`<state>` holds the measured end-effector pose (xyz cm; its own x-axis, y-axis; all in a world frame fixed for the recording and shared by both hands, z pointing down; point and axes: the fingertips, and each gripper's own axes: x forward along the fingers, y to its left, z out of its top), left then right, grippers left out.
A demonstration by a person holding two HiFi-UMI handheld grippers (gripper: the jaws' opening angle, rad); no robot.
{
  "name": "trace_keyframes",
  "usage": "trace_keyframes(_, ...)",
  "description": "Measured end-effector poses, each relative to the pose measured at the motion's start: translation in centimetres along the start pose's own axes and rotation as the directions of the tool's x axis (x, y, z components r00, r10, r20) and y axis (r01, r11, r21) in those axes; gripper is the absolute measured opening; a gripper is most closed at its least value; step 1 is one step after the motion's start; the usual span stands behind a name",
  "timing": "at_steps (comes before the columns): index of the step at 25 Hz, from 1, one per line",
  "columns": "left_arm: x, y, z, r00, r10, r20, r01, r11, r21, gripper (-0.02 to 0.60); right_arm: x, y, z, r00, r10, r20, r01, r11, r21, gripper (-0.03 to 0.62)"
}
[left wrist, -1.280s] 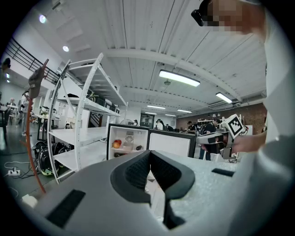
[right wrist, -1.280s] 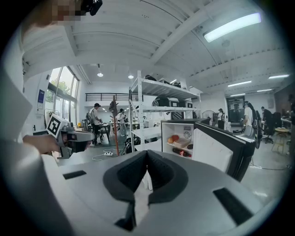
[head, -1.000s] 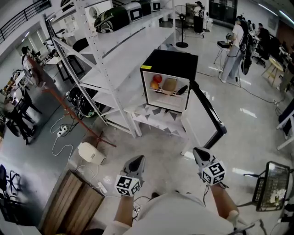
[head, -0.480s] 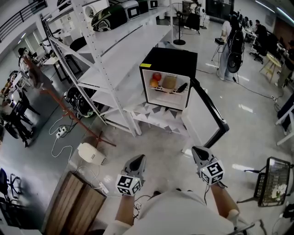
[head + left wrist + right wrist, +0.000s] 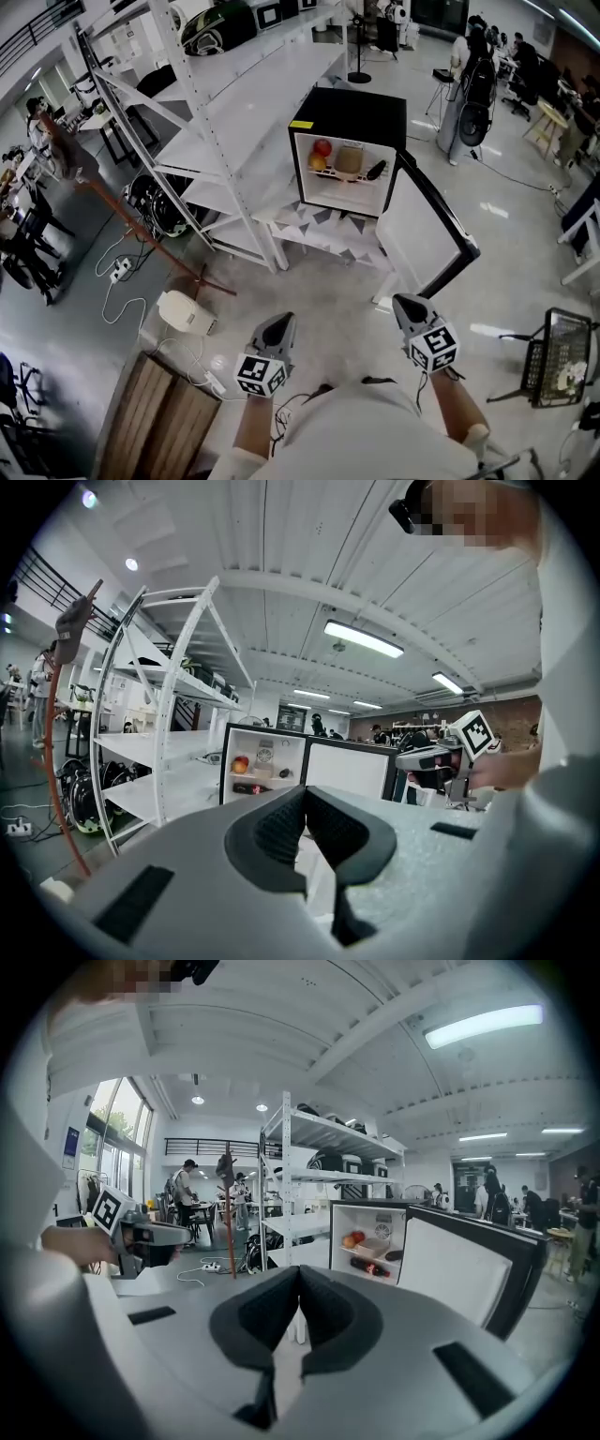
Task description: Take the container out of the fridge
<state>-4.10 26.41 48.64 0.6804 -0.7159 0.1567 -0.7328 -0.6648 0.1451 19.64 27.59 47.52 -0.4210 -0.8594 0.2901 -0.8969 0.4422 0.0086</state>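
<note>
A small black fridge (image 5: 349, 111) stands on a low white stand several steps ahead, its door (image 5: 427, 230) swung open to the right. On its upper shelf sits a tan container (image 5: 349, 161), with red and yellow fruit (image 5: 320, 153) to its left and a dark object to its right. The container (image 5: 265, 753) also shows far off in the left gripper view, and the container (image 5: 375, 1246) in the right gripper view. My left gripper (image 5: 277, 328) and right gripper (image 5: 406, 307) are held low near my body, far from the fridge. Both are shut and empty.
A tall white shelving rack (image 5: 234, 103) stands left of the fridge. On the floor at my left are a wooden crate (image 5: 155, 412), a white appliance (image 5: 186, 312) and cables. A wire basket (image 5: 553, 370) is at right. People stand in the background.
The view has shifted, so the fridge sits slightly nearer and more of the door's white inner face shows. Both grippers keep about the same place and stay shut.
</note>
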Motion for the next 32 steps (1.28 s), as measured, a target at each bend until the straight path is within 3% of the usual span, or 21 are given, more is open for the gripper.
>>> trace_keyframes(15,-1.0,3.2,-0.8,0.999,-0.044,-0.013,0.044,0.999,-0.001,0.005,1.3,1.8,-0.4,0.998,-0.059,-0.016,0.059,0.998,0.028,0.005)
trace_keyframes(23,1.4,4.3,-0.7,0.999,-0.029,-0.026,0.029,1.0,-0.003,0.005,4.3,-0.9,-0.2,0.998,-0.058,-0.016,0.058,0.997,0.05,0.005)
trace_keyframes(32,7.6,7.1,0.8,0.999,0.0,-0.034,-0.001,1.0,-0.021,0.005,10.3,-6.3,0.7,0.999,-0.037,-0.024,0.038,0.997,0.072,0.005)
